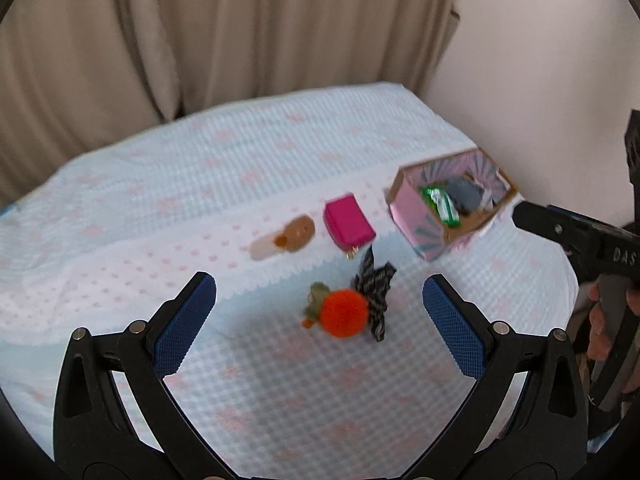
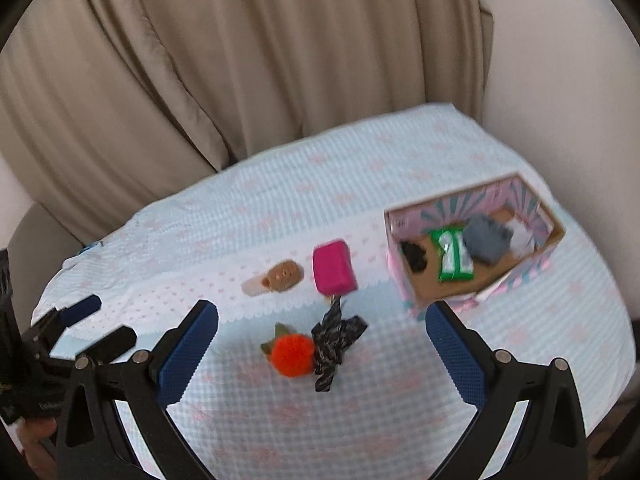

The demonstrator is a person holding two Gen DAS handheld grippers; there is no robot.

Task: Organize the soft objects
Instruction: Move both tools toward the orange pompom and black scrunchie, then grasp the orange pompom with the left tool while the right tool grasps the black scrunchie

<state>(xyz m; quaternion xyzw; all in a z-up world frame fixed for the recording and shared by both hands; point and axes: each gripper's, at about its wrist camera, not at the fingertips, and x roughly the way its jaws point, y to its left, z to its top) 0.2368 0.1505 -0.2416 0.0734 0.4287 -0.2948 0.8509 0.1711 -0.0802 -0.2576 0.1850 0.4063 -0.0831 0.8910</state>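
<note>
Orange pompom [image 1: 343,313]: round, fuzzy, with a small green leaf-like piece on its left side. Lies on the near middle of the cloth-covered table [image 1: 280,400], touching the black patterned bow [image 1: 374,286] on its right.

Risk, by judgement: pompom and bow lie pressed together, so a closing grip on one may drag or lift the other. Both are light and soft, and could slip from the pads or roll off toward the near edge.

Black patterned bow: crumpled ribbon loops, dark with pale flecks, one tail pointing far, toward the pink pouch [image 1: 348,222].

Pink pouch: small, boxy, magenta, a gold fitting at its near end. Lies just beyond the bow.

Brown plush piece [image 1: 298,233]: round, tan, joined to a pale oblong at its left. Left of the pouch; details blurred.

Pink box [image 2: 404,276]: open-topped, cardboard inside, at the far right. Holds a green packet [image 2: 454,256], a grey soft item [image 2: 486,242], something white and something black.

Left gripper [image 1: 320,320]: jaws spread wide, holding nothing, framing pompom and bow from above.

Right gripper [image 2: 322,350]: jaws spread wide, empty, poised over the same pair.

Background: beige curtain [image 2: 240,60].
</note>
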